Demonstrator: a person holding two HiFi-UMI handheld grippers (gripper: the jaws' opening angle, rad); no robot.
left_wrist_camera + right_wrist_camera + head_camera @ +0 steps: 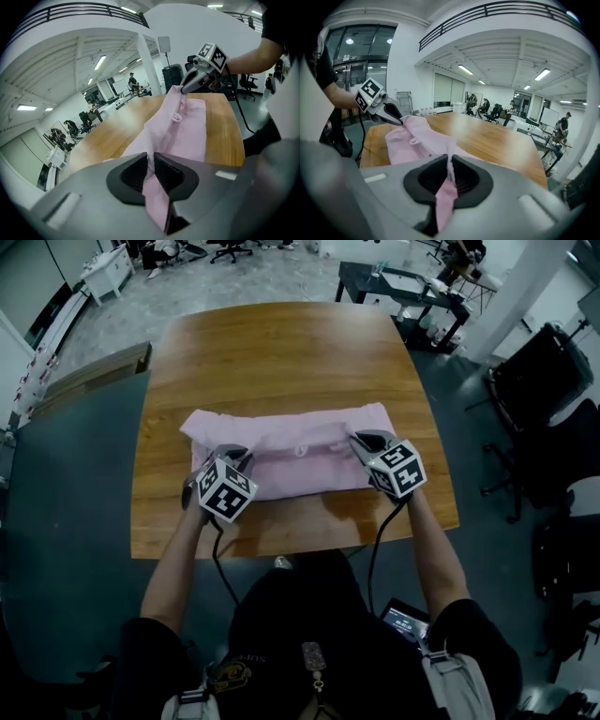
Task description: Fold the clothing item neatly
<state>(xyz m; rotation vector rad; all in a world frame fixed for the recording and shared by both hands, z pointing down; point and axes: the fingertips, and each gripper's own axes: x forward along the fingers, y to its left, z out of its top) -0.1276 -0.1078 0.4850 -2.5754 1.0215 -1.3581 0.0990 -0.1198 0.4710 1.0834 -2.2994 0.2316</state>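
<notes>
standing near the table [281, 352]: black chair [542, 381], dark desk [373, 282] (pink garment [291, 463] atop).

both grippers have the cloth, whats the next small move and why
Probably move both together across and lower the lifted edge flat: left gripper and right gripper each pinch the cloth, raised over its middle above the table.
</notes>
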